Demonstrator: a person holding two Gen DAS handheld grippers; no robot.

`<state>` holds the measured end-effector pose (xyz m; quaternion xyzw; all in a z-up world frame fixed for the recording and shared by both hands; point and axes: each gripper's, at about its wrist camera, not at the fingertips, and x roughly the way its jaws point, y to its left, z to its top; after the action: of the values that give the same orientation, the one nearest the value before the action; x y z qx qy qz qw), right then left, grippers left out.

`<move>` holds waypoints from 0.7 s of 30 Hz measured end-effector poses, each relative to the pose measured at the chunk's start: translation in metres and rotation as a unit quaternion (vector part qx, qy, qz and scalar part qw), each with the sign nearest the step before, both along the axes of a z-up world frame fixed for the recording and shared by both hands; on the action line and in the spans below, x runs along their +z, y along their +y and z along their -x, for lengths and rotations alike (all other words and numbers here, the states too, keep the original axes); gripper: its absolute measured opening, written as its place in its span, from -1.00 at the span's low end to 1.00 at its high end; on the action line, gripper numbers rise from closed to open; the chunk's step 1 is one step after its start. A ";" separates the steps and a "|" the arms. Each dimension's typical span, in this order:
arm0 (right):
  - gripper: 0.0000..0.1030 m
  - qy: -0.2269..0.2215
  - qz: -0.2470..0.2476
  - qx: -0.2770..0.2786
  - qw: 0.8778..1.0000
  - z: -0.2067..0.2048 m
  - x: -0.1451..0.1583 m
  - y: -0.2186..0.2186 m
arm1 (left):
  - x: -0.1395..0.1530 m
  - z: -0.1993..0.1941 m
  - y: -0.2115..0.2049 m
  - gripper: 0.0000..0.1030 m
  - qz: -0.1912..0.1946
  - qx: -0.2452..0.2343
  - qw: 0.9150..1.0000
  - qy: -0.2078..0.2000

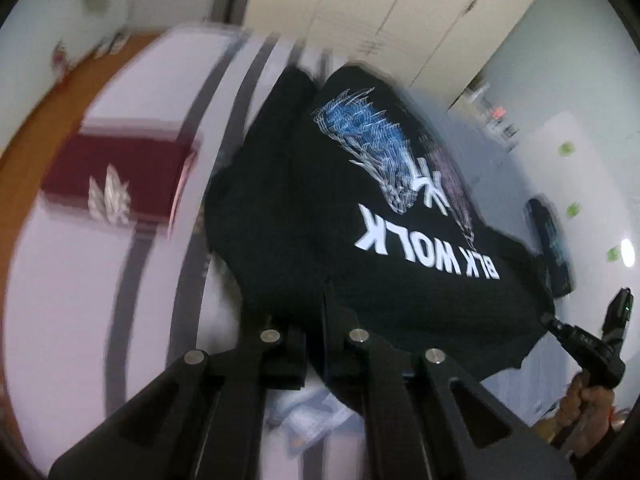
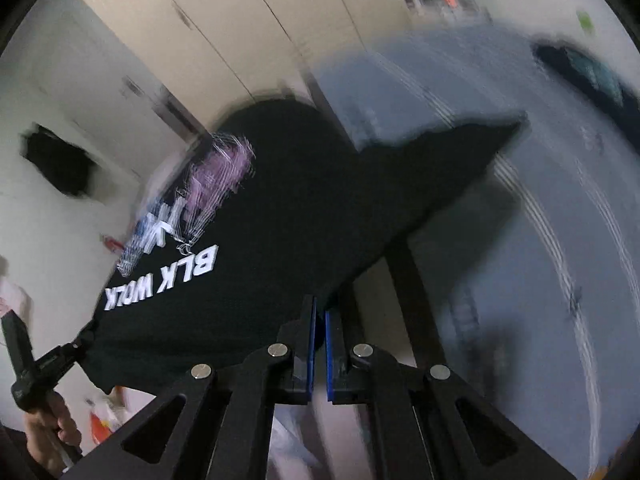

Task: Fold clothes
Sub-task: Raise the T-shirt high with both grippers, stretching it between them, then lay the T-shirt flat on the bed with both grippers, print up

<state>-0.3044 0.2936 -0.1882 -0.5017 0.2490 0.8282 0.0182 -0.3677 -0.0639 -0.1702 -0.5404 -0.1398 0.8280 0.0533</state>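
Shirt: black T-shirt [image 1: 340, 216], "BLK WOLK" print upside down, held up
Left gripper [image 1: 316, 320]: jaws pinching its hem
Right gripper [image 1: 550, 322]: clamped on its far corner (hand [image 1: 584, 400] below)
Bed [image 1: 72, 280]: white, blurred

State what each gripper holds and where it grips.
Both hold the black BLK WOLK T-shirt by its near edge: left gripper and right gripper each pinch that edge, apart.

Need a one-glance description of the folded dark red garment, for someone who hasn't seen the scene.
Start at the white bed with grey stripes, in the left wrist view. Left of the held-up black T-shirt lies the dark red garment, folded into a rectangle. Only it is red, with a white leaf-like print.
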 end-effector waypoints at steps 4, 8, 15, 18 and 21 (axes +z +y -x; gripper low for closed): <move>-0.94 -0.086 -0.005 -0.001 0.996 -0.055 -0.116 -0.013 | -0.101 -0.056 0.001 -0.93 0.021 0.005 0.998 -0.065; -0.94 -0.139 -0.020 0.004 0.990 -0.081 -0.177 -0.018 | -0.155 -0.082 0.004 -0.93 0.042 0.000 0.995 -0.095; -0.94 -0.138 -0.040 0.037 0.989 -0.093 -0.181 -0.019 | -0.146 -0.093 0.004 -0.93 0.046 0.001 0.996 -0.078; -0.94 -0.154 -0.032 0.029 0.987 -0.108 -0.176 -0.013 | -0.134 -0.097 0.012 -0.93 0.047 -0.011 0.995 -0.093; -0.94 -0.170 -0.024 0.020 0.985 -0.124 -0.171 -0.006 | -0.132 -0.105 0.009 -0.93 0.043 -0.007 0.992 -0.122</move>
<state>-0.1803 0.2874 -0.3589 -0.6394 0.2124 0.7369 0.0557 -0.2630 -0.0553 -0.3026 -0.6400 -0.1054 0.7609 0.0185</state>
